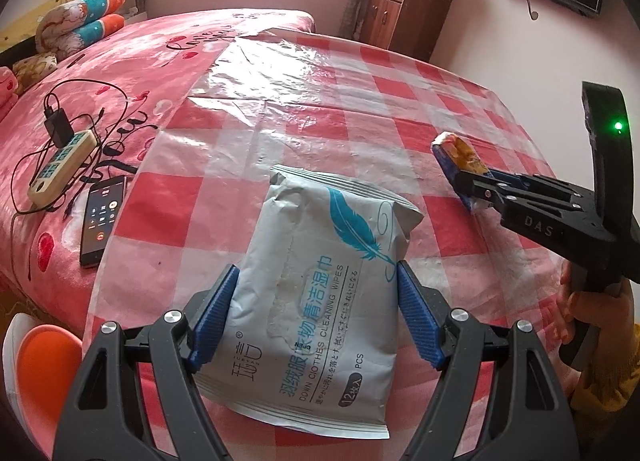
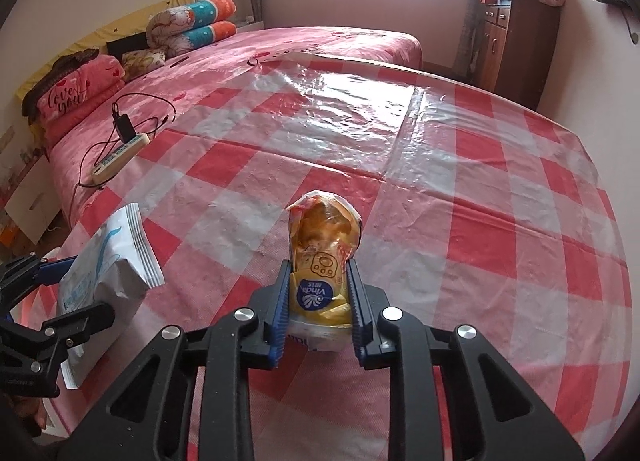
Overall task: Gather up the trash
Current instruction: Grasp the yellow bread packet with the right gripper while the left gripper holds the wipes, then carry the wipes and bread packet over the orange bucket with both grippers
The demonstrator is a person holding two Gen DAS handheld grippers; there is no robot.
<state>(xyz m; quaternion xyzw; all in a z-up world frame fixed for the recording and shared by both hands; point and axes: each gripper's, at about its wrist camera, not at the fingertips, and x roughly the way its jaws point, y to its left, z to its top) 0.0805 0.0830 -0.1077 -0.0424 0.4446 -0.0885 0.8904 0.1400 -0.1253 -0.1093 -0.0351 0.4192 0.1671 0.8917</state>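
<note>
A grey-white pack of cleaning wipes (image 1: 320,321) with a blue feather print sits between the blue pads of my left gripper (image 1: 317,267), which is shut on its two long sides. From the right wrist view the wipes pack (image 2: 108,269) hangs tilted in the left gripper (image 2: 86,287) above the table's left edge. My right gripper (image 2: 318,264) is shut on a small yellow tissue pack (image 2: 324,229) with crumpled clear wrap, held upright over the red-and-white checked tablecloth (image 2: 460,189). In the left wrist view the right gripper (image 1: 466,181) holds the tissue pack (image 1: 456,151) at the right.
A phone (image 1: 102,217) and a power strip (image 1: 60,165) with a charger and cables lie on the pink bed to the left. An orange-and-white object (image 1: 44,361) sits low at the left. A wooden cabinet (image 1: 404,17) stands at the back. A hand (image 1: 580,313) grips the right handle.
</note>
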